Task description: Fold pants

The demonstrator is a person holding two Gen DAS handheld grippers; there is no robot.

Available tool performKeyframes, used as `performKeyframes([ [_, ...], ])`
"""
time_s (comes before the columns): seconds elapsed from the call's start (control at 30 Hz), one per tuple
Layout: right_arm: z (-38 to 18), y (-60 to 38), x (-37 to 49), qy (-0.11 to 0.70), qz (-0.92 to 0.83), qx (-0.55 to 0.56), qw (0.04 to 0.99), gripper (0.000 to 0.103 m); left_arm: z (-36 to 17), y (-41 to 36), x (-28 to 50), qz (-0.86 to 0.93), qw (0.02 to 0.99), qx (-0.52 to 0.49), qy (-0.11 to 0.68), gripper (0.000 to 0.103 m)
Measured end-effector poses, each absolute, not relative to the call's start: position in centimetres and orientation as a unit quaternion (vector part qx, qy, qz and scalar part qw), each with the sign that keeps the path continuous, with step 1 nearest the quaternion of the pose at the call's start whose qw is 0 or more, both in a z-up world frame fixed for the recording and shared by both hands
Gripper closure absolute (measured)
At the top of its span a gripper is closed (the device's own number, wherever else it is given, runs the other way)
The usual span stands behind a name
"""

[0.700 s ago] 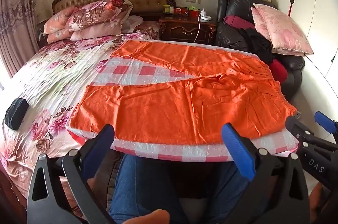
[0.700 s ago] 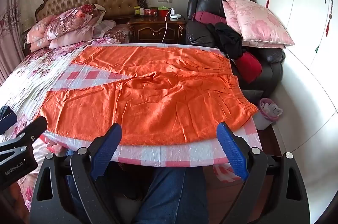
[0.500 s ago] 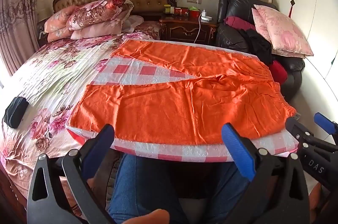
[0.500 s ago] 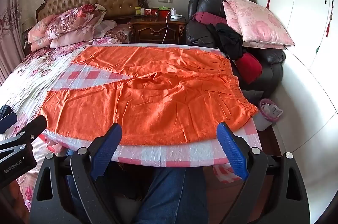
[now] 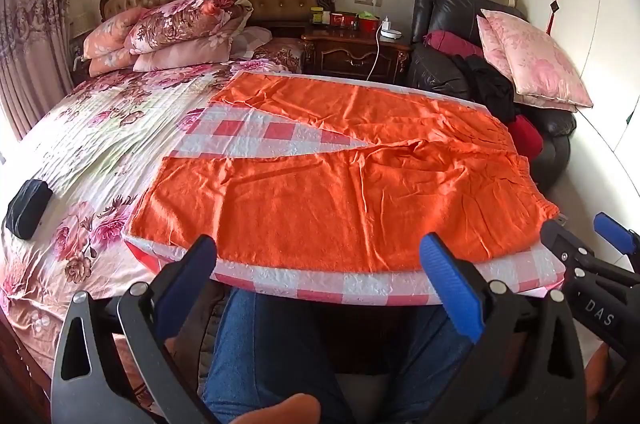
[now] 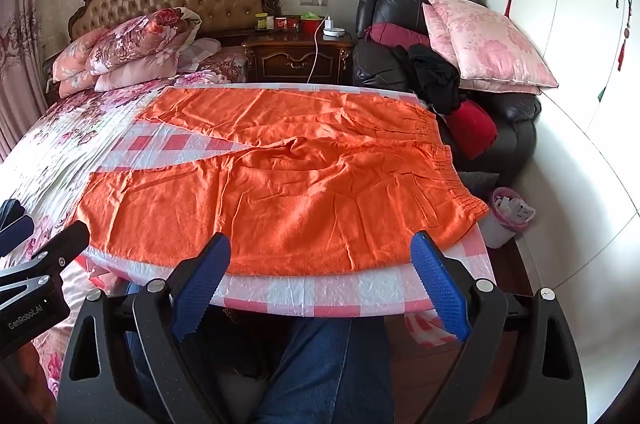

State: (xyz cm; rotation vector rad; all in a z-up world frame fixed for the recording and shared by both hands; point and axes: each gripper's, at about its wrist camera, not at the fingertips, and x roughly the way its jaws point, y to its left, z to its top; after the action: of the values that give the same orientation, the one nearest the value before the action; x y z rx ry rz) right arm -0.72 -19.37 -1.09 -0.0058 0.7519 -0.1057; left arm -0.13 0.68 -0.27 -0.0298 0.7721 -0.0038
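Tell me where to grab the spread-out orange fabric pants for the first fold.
Probably take the orange fabric pants along the near leg's edge, coming from the near side of the red-and-white checked board. The legs lie flat in a V, gathered waistband at right, so the near leg can lift over onto the far one. Both grippers hover open there.

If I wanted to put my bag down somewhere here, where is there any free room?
The flowered bedspread is bare between the orange pants and the curtain, apart from a small dark pouch. A checked wedge shows between the pant legs. The armchair and nightstand are crowded.
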Motion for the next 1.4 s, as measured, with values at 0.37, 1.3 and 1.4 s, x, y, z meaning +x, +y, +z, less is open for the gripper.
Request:
performKeyframes([
  [0.37, -1.11, -19.02, -0.71, 0.367, -0.052, -0.003, 0.929, 0.015, -0.17, 0.6, -0.06, -0.001, 0.926, -0.016, 0.377, 0.002],
  [1.3, -1.07, -18.81, -0.83, 0.367, -0.051, -0.003, 0.929, 0.015, -0.26, 0.82, -0.26, -0.001, 0.926, -0.019, 0.377, 0.002],
  [1.4, -1.07, -18.81, -0.83, 0.365, -0.051, -0.004, 0.929, 0.015, -0.26, 0.83, -0.26, -0.001, 0.926, -0.019, 0.376, 0.002],
])
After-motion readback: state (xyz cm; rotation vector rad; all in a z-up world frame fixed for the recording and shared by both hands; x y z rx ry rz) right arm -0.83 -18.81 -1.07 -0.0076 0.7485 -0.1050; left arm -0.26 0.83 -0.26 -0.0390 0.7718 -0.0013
